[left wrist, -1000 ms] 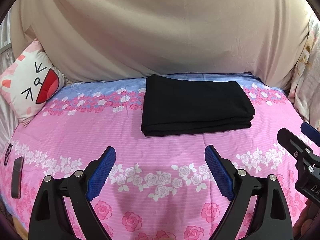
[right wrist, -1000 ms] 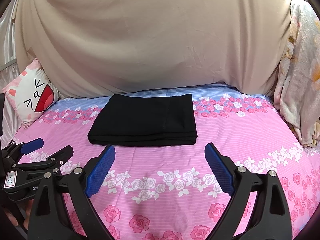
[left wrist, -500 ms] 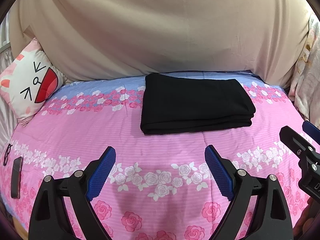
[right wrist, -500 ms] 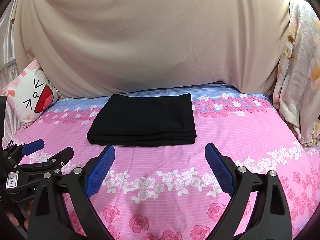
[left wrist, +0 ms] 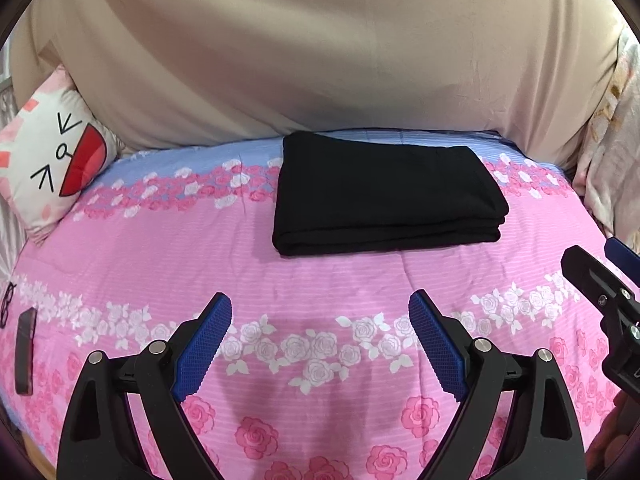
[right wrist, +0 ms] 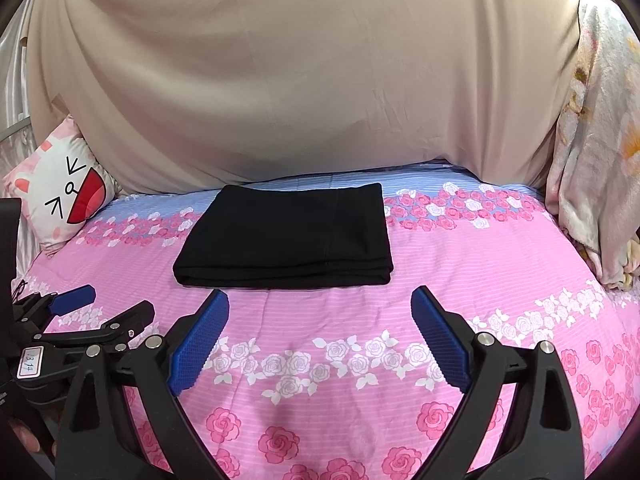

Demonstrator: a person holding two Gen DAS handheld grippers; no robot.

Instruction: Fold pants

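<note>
We saw the pants folded into a flat black rectangle, lying toward the far middle of the pink floral bed, just short of the tan cloth behind it. Our left gripper hung above the near bed with fingers spread wide, holding nothing. Our right gripper was likewise spread and empty, near the pants' near edge but apart from it. A cat pillow sat far left, a phone near left.
</note>
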